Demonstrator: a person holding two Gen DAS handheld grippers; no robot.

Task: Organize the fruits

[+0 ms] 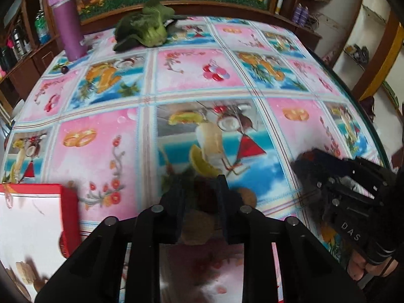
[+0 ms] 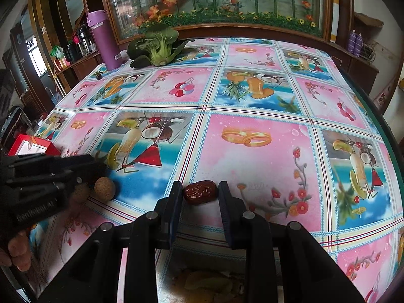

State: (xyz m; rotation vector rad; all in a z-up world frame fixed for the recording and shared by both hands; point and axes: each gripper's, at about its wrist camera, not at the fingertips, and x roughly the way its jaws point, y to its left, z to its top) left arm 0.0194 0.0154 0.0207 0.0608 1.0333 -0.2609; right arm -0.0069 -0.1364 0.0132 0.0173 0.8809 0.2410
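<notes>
My right gripper (image 2: pixel 200 194) is shut on a wrinkled red date (image 2: pixel 200 192) just above the flowered tablecloth (image 2: pixel 252 164); the same gripper (image 1: pixel 305 159) appears at the right of the left wrist view. My left gripper (image 1: pixel 202 194) has its fingers close together around a blurred dark red fruit (image 1: pixel 205 190). A brown longan (image 1: pixel 197 224) lies under its fingers and a second longan (image 1: pixel 246 195) lies just right of them. From the right wrist view both longans (image 2: pixel 104 188) rest beside the left gripper (image 2: pixel 97 168).
A red box with a white inside (image 1: pixel 38 214) stands at the near left. At the far left stands a purple flask (image 1: pixel 67 20), with a small dark fruit (image 1: pixel 65 69) at its foot. A bok choy (image 1: pixel 146 25) lies near the far edge. The table edge (image 1: pixel 358 101) curves along the right.
</notes>
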